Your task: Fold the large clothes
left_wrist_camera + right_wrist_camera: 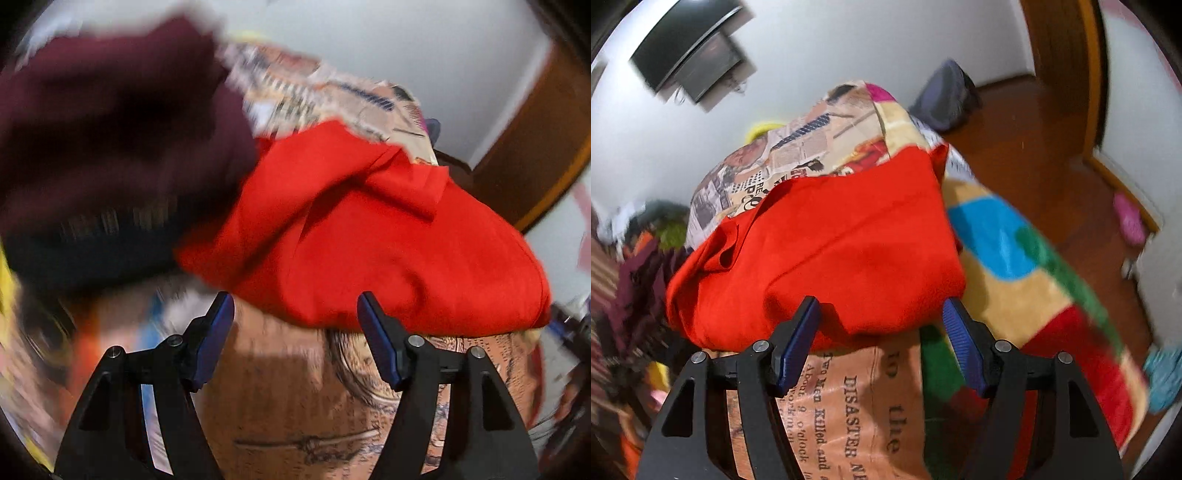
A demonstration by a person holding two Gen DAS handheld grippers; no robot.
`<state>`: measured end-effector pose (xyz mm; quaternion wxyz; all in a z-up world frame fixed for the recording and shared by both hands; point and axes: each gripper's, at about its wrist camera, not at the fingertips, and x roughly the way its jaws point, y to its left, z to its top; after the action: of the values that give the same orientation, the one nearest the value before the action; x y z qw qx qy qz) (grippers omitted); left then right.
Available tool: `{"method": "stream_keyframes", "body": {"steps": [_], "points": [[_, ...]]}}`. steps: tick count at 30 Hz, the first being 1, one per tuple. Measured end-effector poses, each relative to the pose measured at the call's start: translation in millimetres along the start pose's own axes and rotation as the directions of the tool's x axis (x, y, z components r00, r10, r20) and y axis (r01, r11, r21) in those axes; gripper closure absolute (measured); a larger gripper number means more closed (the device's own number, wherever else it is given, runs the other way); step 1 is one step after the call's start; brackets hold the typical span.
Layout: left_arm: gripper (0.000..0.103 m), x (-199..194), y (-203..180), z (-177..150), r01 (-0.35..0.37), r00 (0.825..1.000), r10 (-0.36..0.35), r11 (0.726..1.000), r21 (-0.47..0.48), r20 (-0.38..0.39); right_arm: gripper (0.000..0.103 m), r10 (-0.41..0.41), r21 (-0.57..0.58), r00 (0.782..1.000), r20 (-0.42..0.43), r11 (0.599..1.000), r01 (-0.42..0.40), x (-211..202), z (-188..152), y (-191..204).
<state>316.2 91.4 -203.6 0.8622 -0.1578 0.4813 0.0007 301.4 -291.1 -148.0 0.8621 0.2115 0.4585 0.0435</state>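
A red garment (369,236) lies folded in a rough bundle on a newspaper-print bedspread (295,406). It also shows in the right wrist view (831,258). My left gripper (295,310) is open and empty, its tips just short of the garment's near edge. My right gripper (881,314) is open and empty, its blue pads (798,339) right at the garment's near edge. A dark maroon garment (110,122) lies blurred to the left of the red one.
A multicoloured blanket (1034,273) lies to the right of the red garment. A heap of clothes (642,266) sits at the left. Wooden floor (1052,155), a dark bag (945,96) and a wall screen (690,48) lie beyond the bed.
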Motion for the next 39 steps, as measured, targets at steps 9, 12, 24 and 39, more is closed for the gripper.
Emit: {"method": "stream_keyframes", "body": {"steps": [9, 12, 24, 39], "points": [[0.035, 41, 21, 0, 0.244, 0.961, -0.269, 0.932, -0.266, -0.059, 0.038, 0.117, 0.178, 0.992, -0.054, 0.978, -0.106, 36, 7, -10], [0.035, 55, 20, 9, 0.276, 0.951, -0.306, 0.908, -0.315, -0.048, 0.038, 0.155, 0.212, 0.987, -0.047, 0.967, -0.141, 46, 10, -11], [0.084, 67, 2, 22, 0.266, 0.960, -0.281, 0.905, -0.331, 0.002, 0.089, 0.162, 0.096, 0.987, -0.003, 0.982, -0.161, 39, 14, 4], [0.095, -50, -44, -24, 0.223, 0.975, -0.222, 0.974, 0.036, -0.033, 0.095, 0.154, -0.145, 0.988, 0.019, 0.978, -0.149, -48, -14, 16]]}}
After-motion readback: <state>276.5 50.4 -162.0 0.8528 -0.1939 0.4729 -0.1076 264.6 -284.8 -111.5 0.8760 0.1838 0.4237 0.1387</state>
